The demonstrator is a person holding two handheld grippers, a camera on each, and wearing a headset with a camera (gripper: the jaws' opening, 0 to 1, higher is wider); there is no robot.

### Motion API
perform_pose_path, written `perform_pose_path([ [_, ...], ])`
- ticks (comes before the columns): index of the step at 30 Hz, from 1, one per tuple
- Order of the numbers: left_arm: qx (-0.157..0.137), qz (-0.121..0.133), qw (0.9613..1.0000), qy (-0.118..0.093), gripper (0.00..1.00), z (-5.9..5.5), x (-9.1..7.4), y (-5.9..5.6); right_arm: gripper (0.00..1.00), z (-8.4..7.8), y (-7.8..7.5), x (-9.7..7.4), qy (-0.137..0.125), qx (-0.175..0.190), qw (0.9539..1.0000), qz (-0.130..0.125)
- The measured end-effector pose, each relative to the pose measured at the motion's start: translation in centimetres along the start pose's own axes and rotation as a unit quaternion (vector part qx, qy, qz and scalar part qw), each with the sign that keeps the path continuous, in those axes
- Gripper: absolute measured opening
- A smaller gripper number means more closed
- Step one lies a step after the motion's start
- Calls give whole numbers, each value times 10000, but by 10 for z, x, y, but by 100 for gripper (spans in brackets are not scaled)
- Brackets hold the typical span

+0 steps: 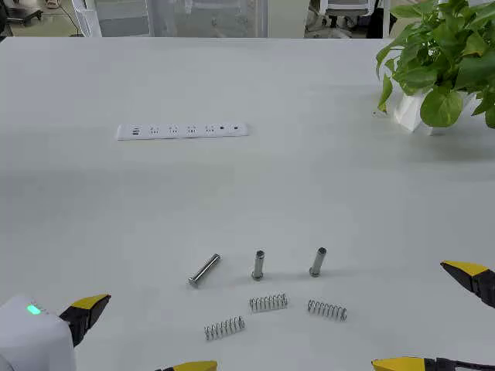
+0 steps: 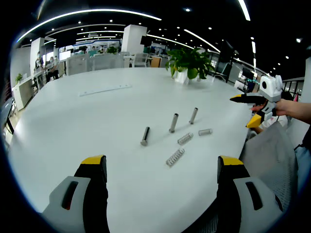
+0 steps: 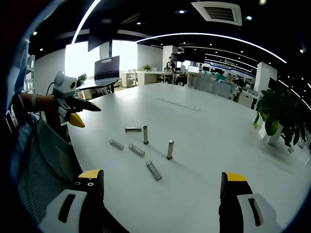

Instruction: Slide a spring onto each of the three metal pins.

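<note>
Left gripper: I see its jaws spread wide with nothing between them, at the near edge of the desk, left of the springs.
Right gripper: its jaws are also wide apart and empty, at the near edge, right of the springs.
Pins: they form a row near the near edge. The left pin lies on its side, while the middle pin and the right pin stand upright.
Springs: the left spring, middle spring and right spring lie flat between the pins and the near edge, each apart from the pins and from one another.
Power strip: it lies flat, well beyond the pins, toward the far edge.
Plant: it sits in a white pot at the far right corner.
</note>
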State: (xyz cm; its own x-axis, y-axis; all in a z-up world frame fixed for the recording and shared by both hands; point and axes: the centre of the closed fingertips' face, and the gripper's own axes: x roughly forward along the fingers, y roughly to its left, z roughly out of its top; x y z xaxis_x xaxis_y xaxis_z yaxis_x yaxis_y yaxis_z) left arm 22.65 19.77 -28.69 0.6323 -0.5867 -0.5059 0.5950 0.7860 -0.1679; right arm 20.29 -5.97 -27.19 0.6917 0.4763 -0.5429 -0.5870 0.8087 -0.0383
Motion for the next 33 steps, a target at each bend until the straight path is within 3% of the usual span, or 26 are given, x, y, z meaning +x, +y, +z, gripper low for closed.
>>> perform_pose_path([
  [9, -55, -16, 10000, -27, 93, 0, -1, -1, 99, -1, 2, -2, 12, -53, 10000, 31],
  [33, -20, -74, 9999, 111, 93, -8, 1, -2, 99, -27, 1, -3, 160, 96, 9998, 22],
])
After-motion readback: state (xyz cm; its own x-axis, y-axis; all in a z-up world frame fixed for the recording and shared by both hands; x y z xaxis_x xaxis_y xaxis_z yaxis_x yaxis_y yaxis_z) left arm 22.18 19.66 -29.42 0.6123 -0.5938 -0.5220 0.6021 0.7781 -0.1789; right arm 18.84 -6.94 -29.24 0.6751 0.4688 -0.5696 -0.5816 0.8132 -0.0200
